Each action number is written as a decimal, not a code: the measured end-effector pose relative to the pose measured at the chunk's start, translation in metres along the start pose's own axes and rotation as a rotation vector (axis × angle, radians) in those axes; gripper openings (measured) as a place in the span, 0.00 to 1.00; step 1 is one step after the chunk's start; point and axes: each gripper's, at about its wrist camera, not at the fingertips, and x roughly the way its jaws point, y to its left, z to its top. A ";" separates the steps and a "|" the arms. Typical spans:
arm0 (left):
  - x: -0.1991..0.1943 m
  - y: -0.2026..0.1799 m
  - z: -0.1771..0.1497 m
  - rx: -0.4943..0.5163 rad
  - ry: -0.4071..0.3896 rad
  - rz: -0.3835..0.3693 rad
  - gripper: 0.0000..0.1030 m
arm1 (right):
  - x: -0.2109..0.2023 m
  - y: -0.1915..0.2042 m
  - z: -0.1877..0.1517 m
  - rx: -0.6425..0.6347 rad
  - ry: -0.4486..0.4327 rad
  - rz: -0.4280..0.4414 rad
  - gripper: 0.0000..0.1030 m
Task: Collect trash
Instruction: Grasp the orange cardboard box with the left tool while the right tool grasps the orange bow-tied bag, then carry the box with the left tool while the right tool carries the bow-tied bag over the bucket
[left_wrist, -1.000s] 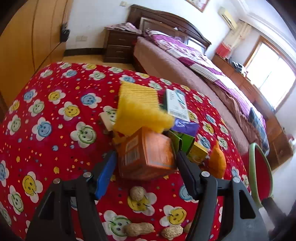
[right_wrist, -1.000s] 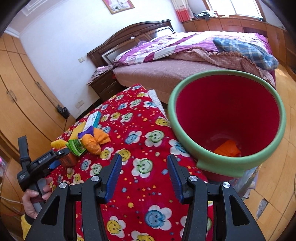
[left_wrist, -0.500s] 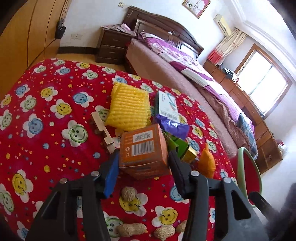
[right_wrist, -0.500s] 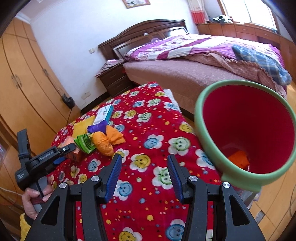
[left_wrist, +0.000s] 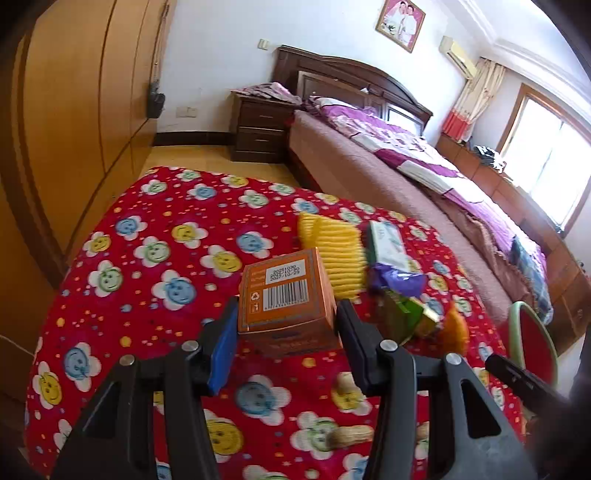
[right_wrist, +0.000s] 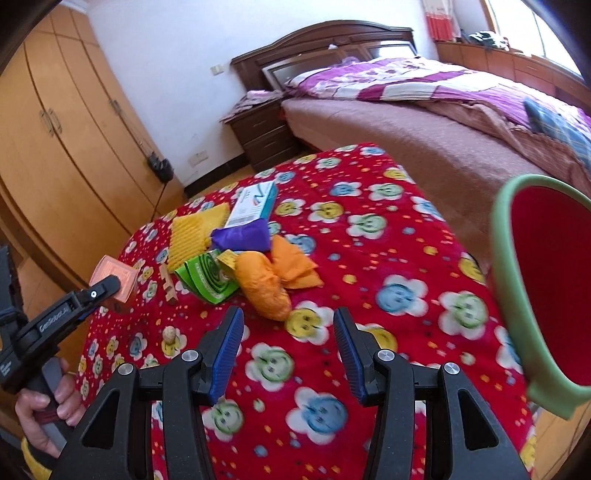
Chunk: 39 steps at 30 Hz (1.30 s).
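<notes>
So my left gripper (left_wrist: 286, 325) is pinching the orange box (left_wrist: 286, 295) mid-frame, lifted off the red smiley-flower tablecloth (left_wrist: 147, 266). My right gripper (right_wrist: 288, 350) sits spread wide and empty. Bed (right_wrist: 424, 122) fills the upper right, wardrobe (right_wrist: 62, 140) on the left, red bin (right_wrist: 543, 295) at the right edge.

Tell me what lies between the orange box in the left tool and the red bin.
The orange box sits clamped in the left tool. Between it and the red bin lie the green packet and orange wrapper on the table; carried above them, nothing visible blocks it.
</notes>
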 end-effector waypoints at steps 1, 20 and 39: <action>0.002 0.003 -0.001 -0.005 0.004 0.006 0.51 | 0.004 0.002 0.001 -0.005 0.001 -0.001 0.50; -0.012 -0.006 -0.018 0.024 0.008 -0.027 0.51 | 0.027 0.011 -0.003 -0.030 0.000 0.021 0.17; -0.076 -0.059 -0.035 0.134 -0.049 -0.144 0.51 | -0.095 0.003 -0.037 0.022 -0.192 0.014 0.17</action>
